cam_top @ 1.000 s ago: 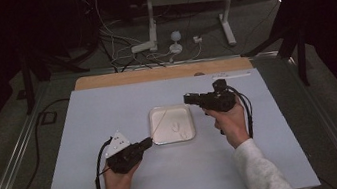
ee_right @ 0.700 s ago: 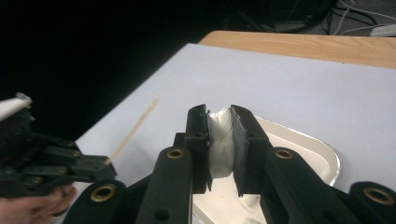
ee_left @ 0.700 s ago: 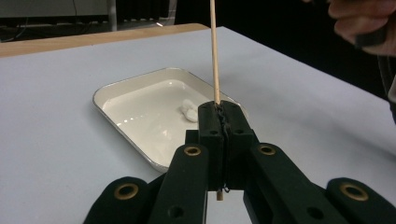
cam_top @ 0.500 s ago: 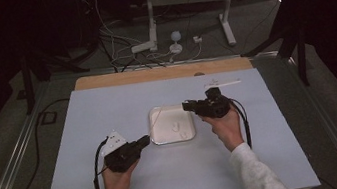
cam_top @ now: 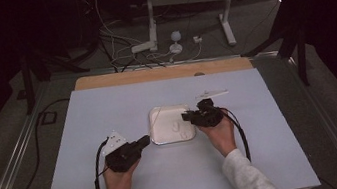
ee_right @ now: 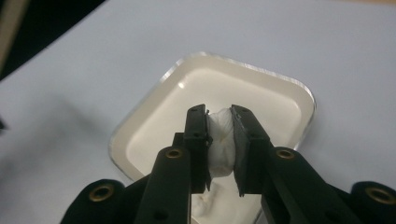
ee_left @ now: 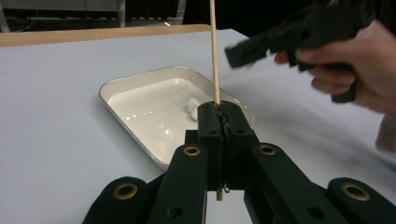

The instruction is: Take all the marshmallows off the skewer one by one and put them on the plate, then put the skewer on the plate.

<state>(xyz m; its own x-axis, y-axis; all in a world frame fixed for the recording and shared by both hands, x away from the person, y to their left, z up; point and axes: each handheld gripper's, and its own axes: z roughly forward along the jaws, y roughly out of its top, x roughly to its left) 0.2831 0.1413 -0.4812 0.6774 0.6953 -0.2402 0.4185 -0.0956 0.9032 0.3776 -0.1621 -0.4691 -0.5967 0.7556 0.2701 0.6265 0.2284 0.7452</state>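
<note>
A shallow white tray point(cam_top: 160, 121) lies mid-table. My left gripper point(cam_top: 146, 139) rests on the table at the tray's near left corner. It is shut on a thin wooden stick point(ee_left: 214, 56) that stands upright between its jaws point(ee_left: 219, 109). My right gripper point(cam_top: 185, 118) hangs low over the tray's right side, shut on a soft white lump point(ee_right: 219, 135). The right gripper point(ee_left: 261, 44) also crosses the top right of the left gripper view. A second white lump point(ee_left: 191, 108) lies in the tray point(ee_left: 121, 105), and I see it below the jaws point(ee_right: 205, 205) too.
The tray sits on a pale blue board point(cam_top: 108, 108) with a wooden strip point(cam_top: 153, 74) along its far edge. Cables and a metal stand point(cam_top: 155, 20) are on the floor beyond. A white marker plate point(cam_top: 212, 94) sticks out above the right gripper.
The right gripper has come down and to the left, from above the tray's right edge to just over the tray. The left gripper has stayed put.
</note>
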